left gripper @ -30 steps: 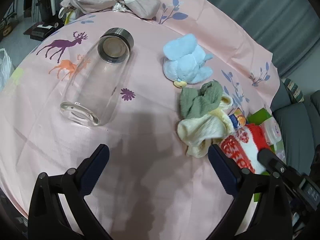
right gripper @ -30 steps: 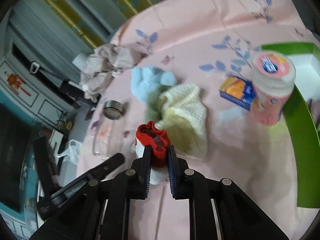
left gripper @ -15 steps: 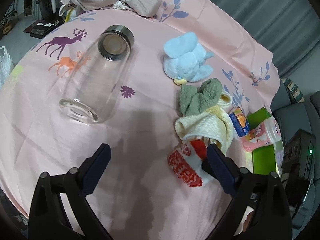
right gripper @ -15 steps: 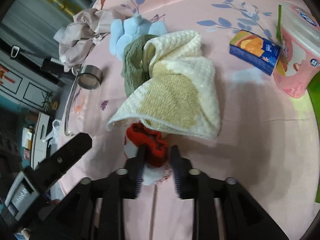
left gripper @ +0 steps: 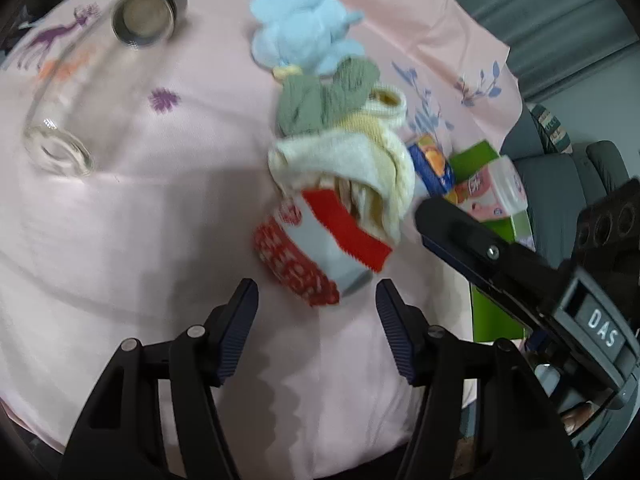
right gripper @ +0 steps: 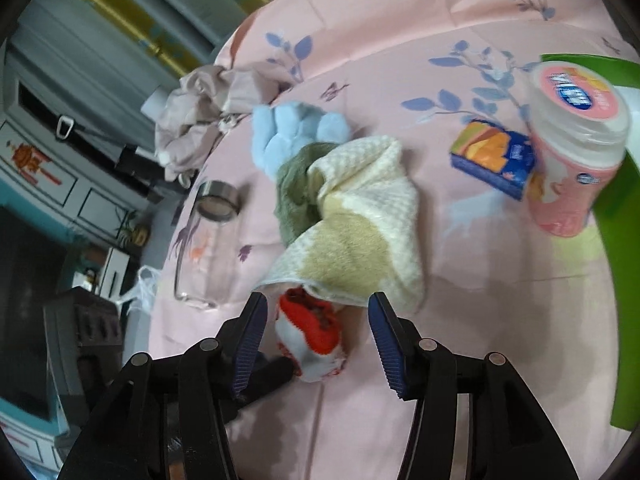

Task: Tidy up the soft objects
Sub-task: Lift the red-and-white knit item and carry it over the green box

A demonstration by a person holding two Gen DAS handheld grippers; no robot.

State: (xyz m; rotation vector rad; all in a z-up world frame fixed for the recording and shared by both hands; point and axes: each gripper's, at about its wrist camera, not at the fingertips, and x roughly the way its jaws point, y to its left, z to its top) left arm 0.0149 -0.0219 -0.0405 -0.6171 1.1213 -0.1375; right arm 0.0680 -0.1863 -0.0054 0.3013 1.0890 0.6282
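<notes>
Two grippers on the red sock (left gripper: 316, 248): my right gripper (right gripper: 314, 334) opening, sock loose between its pads; left gripper (left gripper: 316, 312) closing, nothing gripped. Cream towel (right gripper: 360, 236) overlaps the sock's far end. Beyond towel: green cloth (left gripper: 324, 100), blue plush (left gripper: 304, 28). Glass jar (left gripper: 92, 80) well apart.

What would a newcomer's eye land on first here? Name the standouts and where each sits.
The red-and-white sock stands out first, lying on the pink cloth between the opening right gripper, untouched by its pads. Behind it a cream towel drapes over a green cloth, with a light blue plush toy beyond. To one side lies a clear glass bottle on its side.
</notes>
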